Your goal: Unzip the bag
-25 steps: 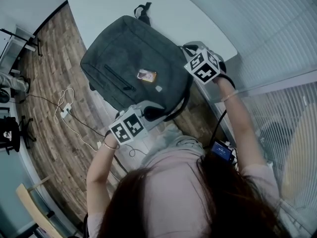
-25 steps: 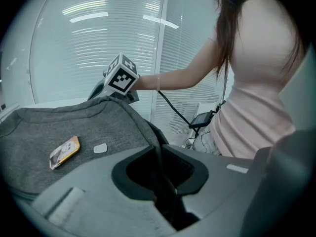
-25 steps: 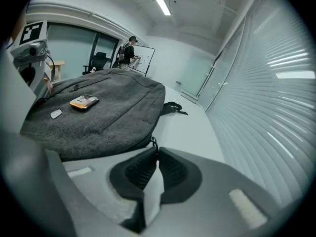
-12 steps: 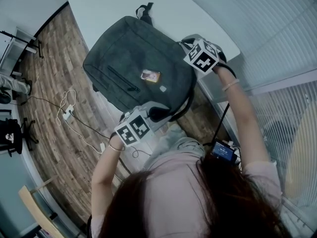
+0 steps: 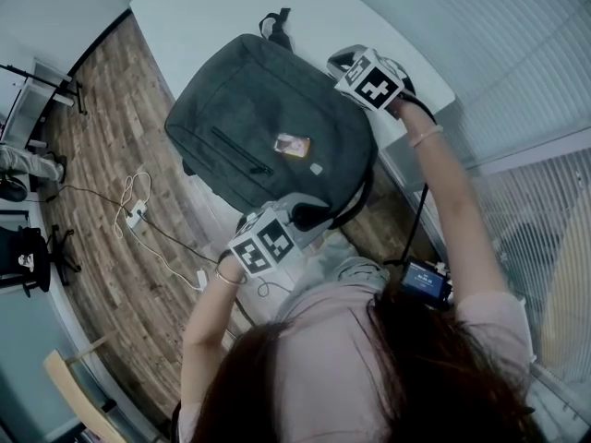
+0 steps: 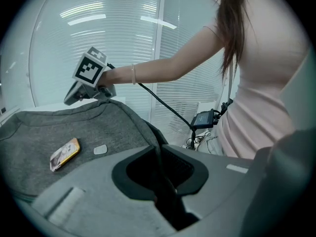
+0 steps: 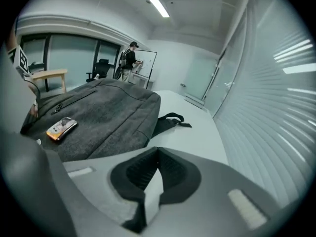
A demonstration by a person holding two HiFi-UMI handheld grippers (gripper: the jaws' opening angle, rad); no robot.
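A grey backpack (image 5: 249, 127) lies flat on the white table (image 5: 222, 17), an orange tag (image 5: 294, 144) on its front beside a closed pocket zip (image 5: 242, 150). At the bag's near end my left gripper (image 5: 309, 215) is shut on the bag's black strap (image 6: 165, 181), which runs between its jaws. My right gripper (image 5: 337, 63) is at the bag's right edge toward the far end. In the right gripper view its jaws (image 7: 158, 151) meet at the tips over bare table with nothing seen between them, the bag (image 7: 98, 112) lying to their left.
A black strap (image 5: 274, 26) trails from the bag's far end. White cables (image 5: 129, 210) lie on the wooden floor left of the table, with a wooden chair (image 5: 74, 386) nearer me. A glass wall with blinds (image 5: 517, 81) runs along the right. A person (image 7: 131, 58) stands far off.
My right gripper has slid along the bag's right edge toward the far end. The left gripper has kept its hold on the strap; the bag sits slightly further right in view.
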